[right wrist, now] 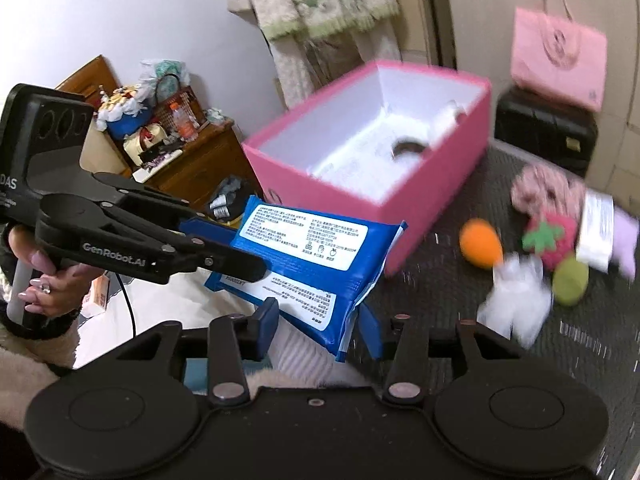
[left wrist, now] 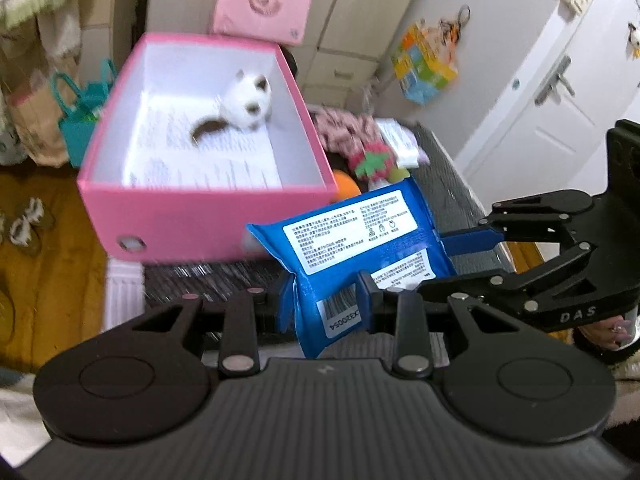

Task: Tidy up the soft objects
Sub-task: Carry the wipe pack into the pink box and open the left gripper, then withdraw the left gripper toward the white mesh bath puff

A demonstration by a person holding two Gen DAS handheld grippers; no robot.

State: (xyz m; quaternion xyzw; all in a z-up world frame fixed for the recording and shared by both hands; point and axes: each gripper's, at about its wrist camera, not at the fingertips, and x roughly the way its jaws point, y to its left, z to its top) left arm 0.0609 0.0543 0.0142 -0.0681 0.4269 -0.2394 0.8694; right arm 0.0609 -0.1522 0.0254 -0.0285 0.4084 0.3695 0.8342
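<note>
Left tongs (left wrist: 325, 300): pinched on the lower edge of the blue wipes pack (left wrist: 352, 236), at the bottom centre of the left wrist view.
Right tongs (right wrist: 318, 320): the other end of the pack lies between the pads; whether they press on it cannot be told.
Pack: held off the dark table mat (right wrist: 440, 280), label side up, just in front of the pink box (left wrist: 208, 220).
Box: open, left of centre, with a white-and-brown plush cat (left wrist: 244, 104) inside.
Loose toys: an orange ball (right wrist: 480, 248), strawberry plush (right wrist: 550, 236) and green ball (right wrist: 570, 282) are seen on the mat, right of the box.
Background: a pink bag (left wrist: 264, 0) is seen at the top centre.
</note>
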